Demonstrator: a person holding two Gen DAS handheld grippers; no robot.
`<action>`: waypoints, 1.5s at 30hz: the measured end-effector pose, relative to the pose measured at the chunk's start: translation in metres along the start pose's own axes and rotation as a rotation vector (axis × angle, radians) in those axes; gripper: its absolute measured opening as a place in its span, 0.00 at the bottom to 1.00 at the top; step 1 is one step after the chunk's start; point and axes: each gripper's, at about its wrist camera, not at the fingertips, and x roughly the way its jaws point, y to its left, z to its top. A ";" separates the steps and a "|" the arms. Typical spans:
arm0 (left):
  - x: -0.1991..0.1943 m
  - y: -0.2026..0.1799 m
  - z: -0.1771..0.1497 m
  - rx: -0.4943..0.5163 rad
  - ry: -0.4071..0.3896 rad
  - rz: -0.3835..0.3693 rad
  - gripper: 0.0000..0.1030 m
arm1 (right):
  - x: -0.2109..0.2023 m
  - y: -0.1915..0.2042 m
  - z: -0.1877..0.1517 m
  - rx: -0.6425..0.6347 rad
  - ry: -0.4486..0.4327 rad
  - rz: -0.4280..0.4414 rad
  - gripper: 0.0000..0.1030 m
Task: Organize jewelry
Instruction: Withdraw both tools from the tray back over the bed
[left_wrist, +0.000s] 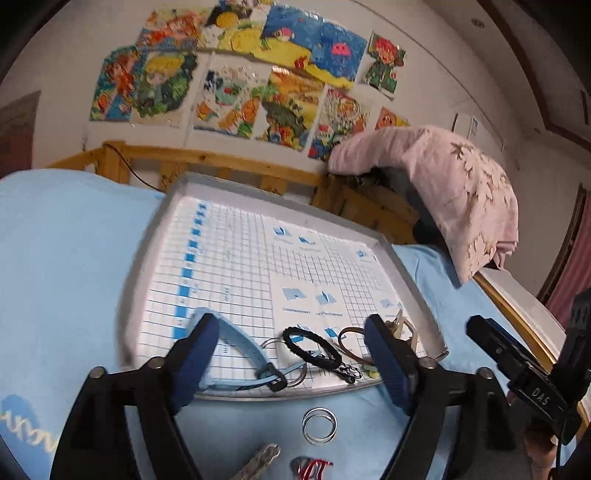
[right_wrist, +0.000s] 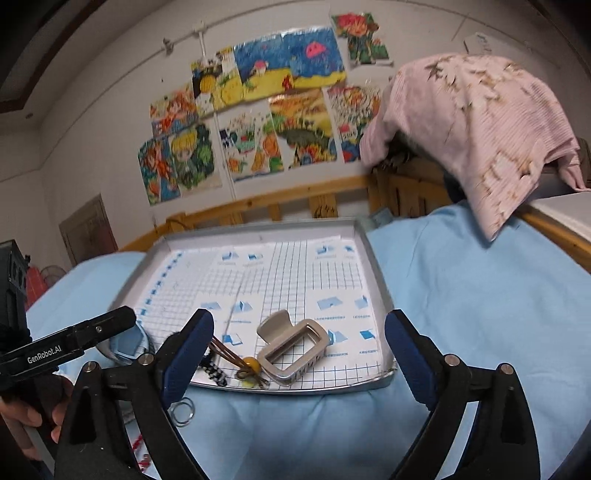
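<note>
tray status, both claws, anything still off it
Left claw open, empty. Right claw open, empty. Hair clip, black hair tie on tray. Clear rings still off it on blue cloth.

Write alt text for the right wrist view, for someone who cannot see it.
A shallow metal tray lined with grid paper sits on a light blue cloth, holding a beige hair claw clip, a brown hair tie with a yellow bead and other small accessories along its near edge. The right tool stands open and empty in front of it. Colourful drawings cover the wall behind.
</note>
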 end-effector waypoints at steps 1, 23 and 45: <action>-0.011 0.000 -0.001 0.004 -0.033 0.010 0.89 | -0.008 0.000 0.000 -0.001 -0.019 -0.001 0.95; -0.166 0.007 -0.053 0.125 -0.245 0.140 1.00 | -0.155 0.053 -0.030 -0.125 -0.189 0.089 0.99; -0.181 0.023 -0.085 0.125 -0.153 0.172 1.00 | -0.177 0.069 -0.075 -0.176 -0.097 0.073 0.99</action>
